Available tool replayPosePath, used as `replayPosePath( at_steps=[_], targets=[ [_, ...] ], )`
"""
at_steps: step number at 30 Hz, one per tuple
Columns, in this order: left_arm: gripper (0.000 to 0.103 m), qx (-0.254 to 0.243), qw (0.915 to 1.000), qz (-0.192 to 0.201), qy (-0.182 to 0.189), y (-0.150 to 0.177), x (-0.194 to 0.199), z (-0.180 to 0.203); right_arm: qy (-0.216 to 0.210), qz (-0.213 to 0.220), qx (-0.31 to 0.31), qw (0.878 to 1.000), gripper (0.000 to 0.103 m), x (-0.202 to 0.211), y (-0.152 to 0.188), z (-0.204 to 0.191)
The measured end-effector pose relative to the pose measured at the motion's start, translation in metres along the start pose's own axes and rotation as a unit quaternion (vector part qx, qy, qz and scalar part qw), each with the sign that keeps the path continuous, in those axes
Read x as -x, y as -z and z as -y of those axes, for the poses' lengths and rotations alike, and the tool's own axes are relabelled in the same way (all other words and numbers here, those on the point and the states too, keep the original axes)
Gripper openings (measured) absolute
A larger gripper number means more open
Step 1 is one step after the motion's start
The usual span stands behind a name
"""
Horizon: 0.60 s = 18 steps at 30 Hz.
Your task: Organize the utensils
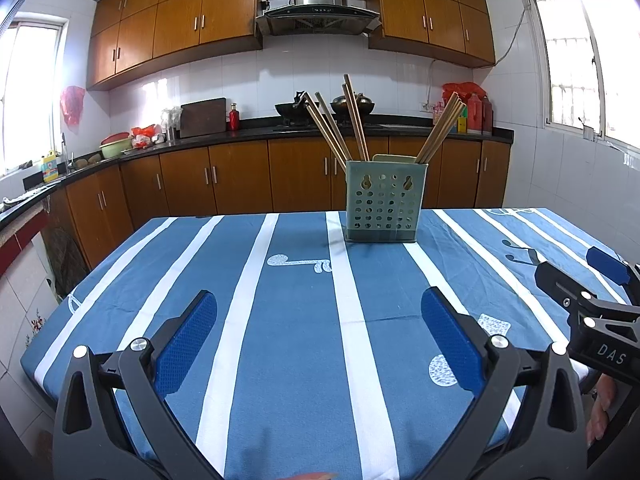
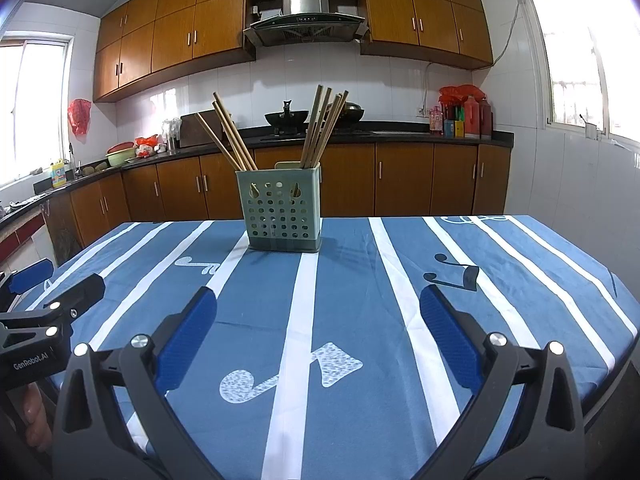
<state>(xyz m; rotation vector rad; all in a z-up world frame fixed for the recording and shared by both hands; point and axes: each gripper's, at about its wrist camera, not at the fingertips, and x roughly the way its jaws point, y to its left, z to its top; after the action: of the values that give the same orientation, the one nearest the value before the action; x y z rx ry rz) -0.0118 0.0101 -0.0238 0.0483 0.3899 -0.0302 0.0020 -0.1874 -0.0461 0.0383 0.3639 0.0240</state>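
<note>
Two tongs hover low over the table (image 1: 296,360), each gaping wide with nothing between its blue pads: the left tongs (image 1: 318,334) and the right tongs (image 2: 318,332). One pale green perforated utensil holder (image 1: 384,206) stands upright toward the far edge of the blue cloth with white stripes and music notes, well apart from both tongs. In it lean wooden chopsticks (image 1: 354,120) in three loose bunches; about ten sticks show, though overlap makes an exact count uncertain. The holder's near wall has two keyhole slots above rows of round holes. In the left view the right tongs' body reads "DAS"; in the right view the left tongs' body reads "GenRobot.AI". Two dark woks (image 2: 286,118) sit on the stove behind
</note>
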Motion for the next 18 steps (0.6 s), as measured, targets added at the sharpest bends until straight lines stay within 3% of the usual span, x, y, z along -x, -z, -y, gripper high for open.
replayPosePath(
  at_steps=[18],
  targets=[
    [0.101,0.0,1.0,-0.004,0.003,0.0048,-0.0031,0.0013,0.001,-0.003,-0.002,1.0,0.099,-0.0026,0.0036,-0.0013]
  ],
)
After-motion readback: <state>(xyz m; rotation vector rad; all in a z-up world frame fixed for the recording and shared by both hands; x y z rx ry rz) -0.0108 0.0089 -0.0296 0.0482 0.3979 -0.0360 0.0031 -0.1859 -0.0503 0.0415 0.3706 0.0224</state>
